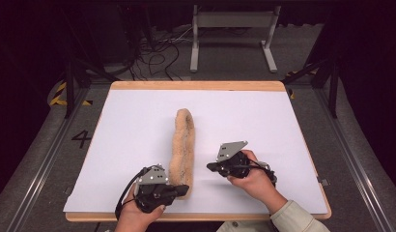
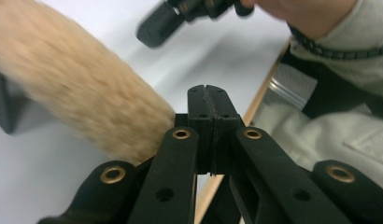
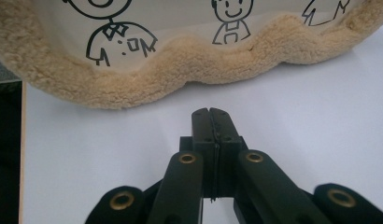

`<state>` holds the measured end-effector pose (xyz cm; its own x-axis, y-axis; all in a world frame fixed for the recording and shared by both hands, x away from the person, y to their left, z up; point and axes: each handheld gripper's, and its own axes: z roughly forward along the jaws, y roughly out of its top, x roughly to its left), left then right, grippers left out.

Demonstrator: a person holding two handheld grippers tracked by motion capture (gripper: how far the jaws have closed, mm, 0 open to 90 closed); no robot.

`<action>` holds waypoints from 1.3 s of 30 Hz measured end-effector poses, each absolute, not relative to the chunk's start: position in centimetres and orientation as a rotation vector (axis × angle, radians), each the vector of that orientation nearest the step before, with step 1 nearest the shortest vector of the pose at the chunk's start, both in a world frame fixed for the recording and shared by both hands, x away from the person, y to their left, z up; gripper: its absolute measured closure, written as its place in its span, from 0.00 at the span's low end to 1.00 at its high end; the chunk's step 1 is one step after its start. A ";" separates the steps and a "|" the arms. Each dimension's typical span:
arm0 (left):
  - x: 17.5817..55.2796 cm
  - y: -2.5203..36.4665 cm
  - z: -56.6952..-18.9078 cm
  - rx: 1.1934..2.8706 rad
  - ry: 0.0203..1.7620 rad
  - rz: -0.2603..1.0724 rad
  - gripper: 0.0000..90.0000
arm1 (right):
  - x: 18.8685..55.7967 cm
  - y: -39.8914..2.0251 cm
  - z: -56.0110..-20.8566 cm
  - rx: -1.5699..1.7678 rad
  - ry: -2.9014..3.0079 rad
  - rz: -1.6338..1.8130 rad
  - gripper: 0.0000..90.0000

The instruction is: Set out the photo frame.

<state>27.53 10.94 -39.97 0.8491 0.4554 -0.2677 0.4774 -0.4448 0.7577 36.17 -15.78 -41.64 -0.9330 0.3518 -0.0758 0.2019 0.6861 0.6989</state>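
A long tan fleece piece [image 1: 182, 145] lies lengthwise on the middle of the white sheet [image 1: 133, 125]. The right gripper view shows its fleece rim [image 3: 180, 65] around a white panel with black cartoon figures [image 3: 180, 23]. My left gripper [image 1: 185, 188] is at the near end of the fleece, jaws shut with nothing between them. In the left gripper view the fleece [image 2: 77, 93] lies just left of the left gripper [image 2: 209, 91]. My right gripper [image 1: 210, 166] is to the right of the fleece, a short way off, also shut and empty. Its tips [image 3: 209, 113] point at the fleece edge.
The white sheet covers a wooden table [image 1: 196, 85], whose near edge passes under both hands. On the floor beyond the table are a white metal stand [image 1: 232, 34] and loose cables [image 1: 157, 53]. A light sleeve [image 2: 339, 126] lies close to the right of the left gripper.
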 end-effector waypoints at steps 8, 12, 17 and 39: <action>27.4 11.0 -40.2 2.122 0.675 0.002 1.00 | 36.2 -15.8 -41.6 0.443 2.692 1.079 1.00; 27.6 11.5 -40.1 2.133 0.688 0.034 1.00 | 36.2 -15.9 -41.5 0.453 2.688 1.082 1.00; 27.8 12.8 -40.0 2.124 0.740 0.086 1.00 | 36.3 -16.1 -41.5 0.459 2.684 1.082 1.00; 29.9 18.9 -40.4 2.035 0.946 0.264 1.00 | 36.8 -16.4 -41.7 0.487 2.684 1.073 1.00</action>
<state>29.93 18.85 -40.41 0.6912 0.7067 -0.1510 0.5264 -0.3493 0.7751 36.83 -16.40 -41.73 -0.9234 0.3773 -0.0713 0.2242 0.6806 0.6976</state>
